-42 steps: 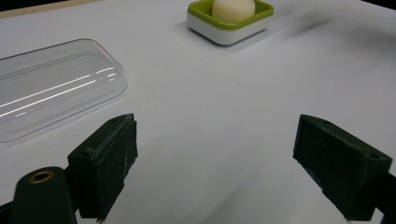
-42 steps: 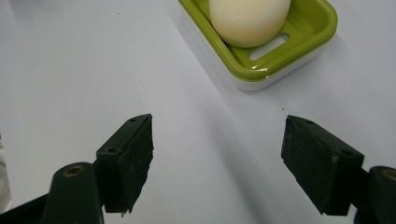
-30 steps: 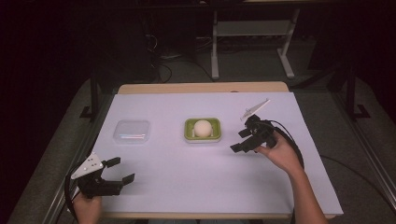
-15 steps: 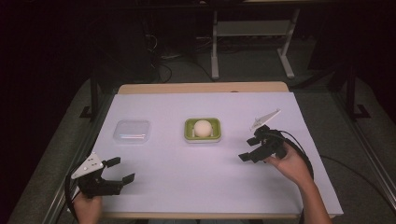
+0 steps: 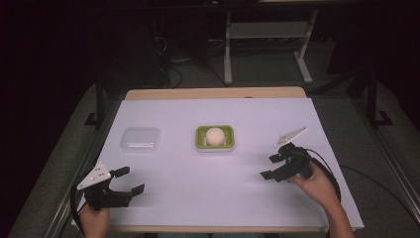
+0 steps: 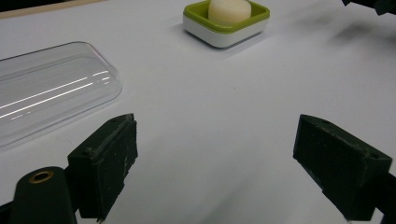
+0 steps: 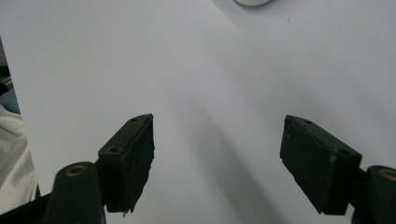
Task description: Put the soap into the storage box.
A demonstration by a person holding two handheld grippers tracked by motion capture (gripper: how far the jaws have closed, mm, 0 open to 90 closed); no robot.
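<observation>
Both grippers idle over white surface [image 5: 208, 193]: left gripper [image 5: 130, 180] fingers wide, empty; right gripper [image 5: 270, 167] fingers wide, empty, near green dish [image 5: 200, 140] holding cream ball [image 5: 215, 135].

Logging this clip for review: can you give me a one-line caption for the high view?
Both grippers, left and right, open above the white table; round soap in green dish, clear lid beside.
</observation>
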